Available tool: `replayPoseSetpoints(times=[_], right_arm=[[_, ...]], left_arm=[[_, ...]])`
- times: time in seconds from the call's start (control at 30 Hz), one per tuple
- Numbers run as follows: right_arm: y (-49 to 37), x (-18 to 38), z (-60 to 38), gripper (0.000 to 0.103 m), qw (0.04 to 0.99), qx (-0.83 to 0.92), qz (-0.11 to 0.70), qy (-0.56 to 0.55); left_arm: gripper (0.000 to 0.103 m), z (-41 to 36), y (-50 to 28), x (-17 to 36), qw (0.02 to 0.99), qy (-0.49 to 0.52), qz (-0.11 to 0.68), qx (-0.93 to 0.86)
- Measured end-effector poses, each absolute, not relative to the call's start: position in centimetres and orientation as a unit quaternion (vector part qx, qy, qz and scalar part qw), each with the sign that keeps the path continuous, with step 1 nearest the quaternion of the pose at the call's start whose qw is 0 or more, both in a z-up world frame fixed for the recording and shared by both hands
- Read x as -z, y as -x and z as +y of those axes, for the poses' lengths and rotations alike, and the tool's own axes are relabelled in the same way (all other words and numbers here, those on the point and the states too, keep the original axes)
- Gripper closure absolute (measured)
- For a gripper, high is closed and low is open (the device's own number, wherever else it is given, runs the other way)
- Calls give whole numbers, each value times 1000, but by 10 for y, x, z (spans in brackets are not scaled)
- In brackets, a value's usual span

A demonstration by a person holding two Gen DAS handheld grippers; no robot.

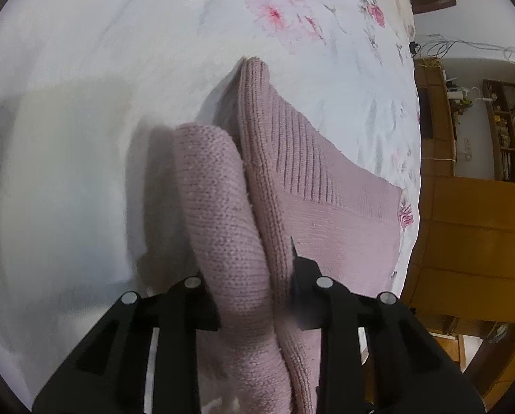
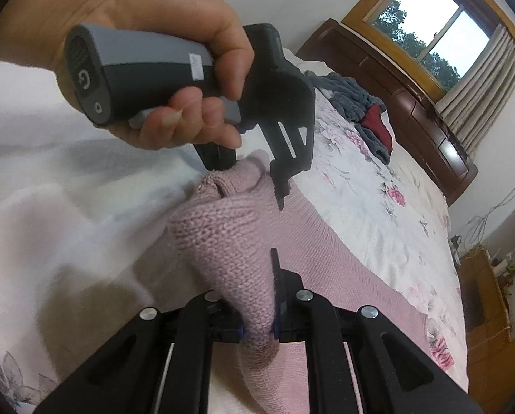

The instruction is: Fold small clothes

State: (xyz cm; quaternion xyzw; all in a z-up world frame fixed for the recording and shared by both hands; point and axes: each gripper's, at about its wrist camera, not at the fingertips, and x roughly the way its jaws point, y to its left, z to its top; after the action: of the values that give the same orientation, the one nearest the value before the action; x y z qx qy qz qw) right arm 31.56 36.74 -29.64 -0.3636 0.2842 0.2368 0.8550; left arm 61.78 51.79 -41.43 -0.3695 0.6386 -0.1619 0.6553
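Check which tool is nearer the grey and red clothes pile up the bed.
Left, as far as this view shows. The left tool grips the pink knit at its far end, toward the pile; the right tool grips the near end, farther back.

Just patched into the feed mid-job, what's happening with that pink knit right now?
A person is folding a pink knit sweater on a floral bedspread, one handheld gripper per hand. The left gripper and the right gripper are each clamped on a bunched edge of it, lifting that edge while the rest lies flat. A grey and red pile of clothes waits further up the bed.
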Motion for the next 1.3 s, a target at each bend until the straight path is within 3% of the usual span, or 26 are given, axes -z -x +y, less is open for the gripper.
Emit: replayPoseSetpoints(times=[1.3], right_arm=[[-329, 201, 282, 93, 916, -184, 301, 192]], left_arm=[[78, 402, -651, 266, 731, 224, 625, 160]])
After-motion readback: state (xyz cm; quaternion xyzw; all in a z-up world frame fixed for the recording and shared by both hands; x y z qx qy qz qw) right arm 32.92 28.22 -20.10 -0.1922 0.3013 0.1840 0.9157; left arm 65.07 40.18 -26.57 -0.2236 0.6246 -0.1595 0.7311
